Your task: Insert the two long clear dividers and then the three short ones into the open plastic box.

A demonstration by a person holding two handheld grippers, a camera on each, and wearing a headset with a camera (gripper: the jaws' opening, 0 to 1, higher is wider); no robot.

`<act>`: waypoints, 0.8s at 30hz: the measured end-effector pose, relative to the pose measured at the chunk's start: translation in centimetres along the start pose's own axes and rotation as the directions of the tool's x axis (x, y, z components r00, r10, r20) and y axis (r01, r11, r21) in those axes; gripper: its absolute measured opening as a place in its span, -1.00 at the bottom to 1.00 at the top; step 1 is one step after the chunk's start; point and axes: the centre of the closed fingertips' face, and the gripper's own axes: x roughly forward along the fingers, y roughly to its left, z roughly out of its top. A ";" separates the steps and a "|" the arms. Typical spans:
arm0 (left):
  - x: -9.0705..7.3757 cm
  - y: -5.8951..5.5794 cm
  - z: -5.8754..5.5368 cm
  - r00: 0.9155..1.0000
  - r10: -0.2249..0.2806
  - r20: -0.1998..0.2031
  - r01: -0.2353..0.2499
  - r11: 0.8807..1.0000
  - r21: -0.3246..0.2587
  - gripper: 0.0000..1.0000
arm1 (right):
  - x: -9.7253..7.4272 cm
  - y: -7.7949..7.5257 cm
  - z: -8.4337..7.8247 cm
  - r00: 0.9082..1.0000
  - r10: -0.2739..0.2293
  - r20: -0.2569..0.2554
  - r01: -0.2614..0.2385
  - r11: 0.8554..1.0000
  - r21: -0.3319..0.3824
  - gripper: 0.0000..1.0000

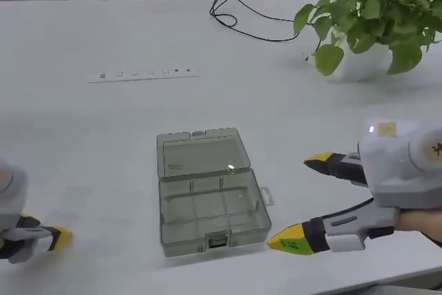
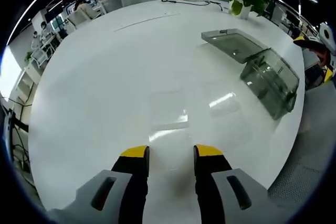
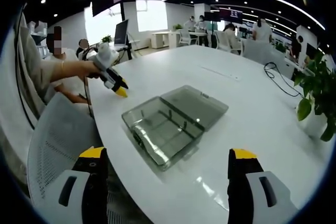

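Box [image 1: 214, 229] sat open mid-tabletop [image 1: 103, 143], lid [image 1: 202, 151] laid flat on the far side and tray toward you. Faint lines showed inside the tray; couldn't tell if they were slots or dividers. Dividers were too clear to pick out for certain anywhere.

Your right tongs [image 1: 297, 202] were spread wide and empty, just right of the box, with the lower tip near its front right corner. Your left tongs [image 1: 41, 236] were well off to the left, low over the tabletop. The left gripper view showed a narrow gap between the jaws, nothing held.

Risks, as a judgement:
- The lower right tip could nudge the light box, since nothing braced it.
- Thin clear plastic could slip or twist in the tongs.
- A divider pressed in off-slot could skid the box.
- Shorts put in before longs would block them.

Power strip [image 1: 141, 74], cable [image 1: 238, 15] and plant [image 1: 373, 12] were well clear at the back.
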 end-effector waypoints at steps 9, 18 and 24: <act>0.0 0.1 -0.1 1.000 0.012 -0.024 -0.012 0.999 -0.036 -0.36 | 0.1 -0.4 -0.4 1.000 -0.027 -0.012 0.027 0.999 0.033 0.90; -0.1 0.1 -0.2 0.999 0.018 -0.051 -0.019 1.000 -0.023 -0.37 | 0.0 -0.8 0.8 0.998 -0.052 0.033 0.048 0.994 0.093 0.74; -0.3 -0.2 0.0 1.000 -0.003 -0.023 0.001 0.997 -0.077 -0.39 | 0.4 -0.1 1.2 0.999 -0.032 0.040 0.028 0.995 0.096 0.70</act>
